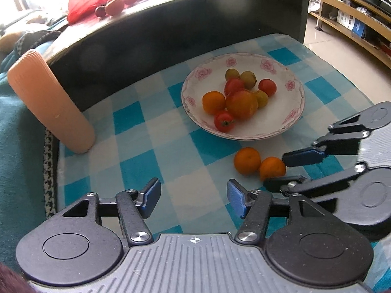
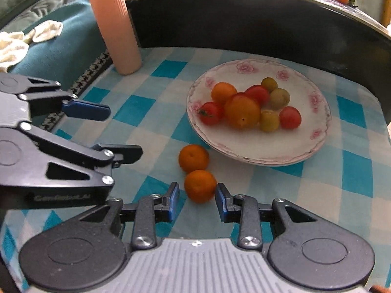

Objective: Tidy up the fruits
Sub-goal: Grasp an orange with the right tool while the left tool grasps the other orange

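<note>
A white floral plate on the blue checked cloth holds several tomatoes, oranges and small green fruits. Two small oranges lie on the cloth in front of it: the farther one and the nearer one. My right gripper is open, with its fingers on either side of the nearer orange, not closed on it. My left gripper is open and empty over the cloth, to the left of the two oranges.
A ribbed peach cylinder stands at the cloth's far left corner. A dark raised table edge with more fruit and a red bag on top runs behind the plate. A teal sofa lies left.
</note>
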Demonstrator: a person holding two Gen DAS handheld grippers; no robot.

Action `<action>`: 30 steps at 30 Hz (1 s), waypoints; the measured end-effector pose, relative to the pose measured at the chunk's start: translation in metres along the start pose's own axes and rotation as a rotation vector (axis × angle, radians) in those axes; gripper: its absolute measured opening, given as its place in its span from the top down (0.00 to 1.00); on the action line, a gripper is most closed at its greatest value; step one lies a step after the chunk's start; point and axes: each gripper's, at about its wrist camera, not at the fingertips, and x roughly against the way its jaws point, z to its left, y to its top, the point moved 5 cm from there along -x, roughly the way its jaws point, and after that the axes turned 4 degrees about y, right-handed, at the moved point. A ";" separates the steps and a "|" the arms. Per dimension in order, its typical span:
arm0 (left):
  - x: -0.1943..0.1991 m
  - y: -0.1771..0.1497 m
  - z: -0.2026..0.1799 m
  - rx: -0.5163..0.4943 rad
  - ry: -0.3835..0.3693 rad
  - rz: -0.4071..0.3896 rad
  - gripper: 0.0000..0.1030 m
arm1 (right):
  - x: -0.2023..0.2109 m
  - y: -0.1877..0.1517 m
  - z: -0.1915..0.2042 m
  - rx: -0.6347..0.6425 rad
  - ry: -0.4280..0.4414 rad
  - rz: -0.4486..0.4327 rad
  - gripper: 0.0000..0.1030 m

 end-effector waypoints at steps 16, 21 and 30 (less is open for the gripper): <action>-0.019 0.008 -0.026 -0.002 -0.111 0.035 0.35 | 0.011 -0.015 -0.027 -0.074 -0.036 0.041 0.57; -0.028 0.014 -0.040 -0.002 -0.125 0.038 0.39 | 0.020 -0.026 -0.040 -0.103 -0.035 0.046 0.57; -0.046 0.017 -0.046 0.035 -0.141 0.066 0.56 | 0.029 -0.026 -0.049 -0.124 -0.032 0.032 0.57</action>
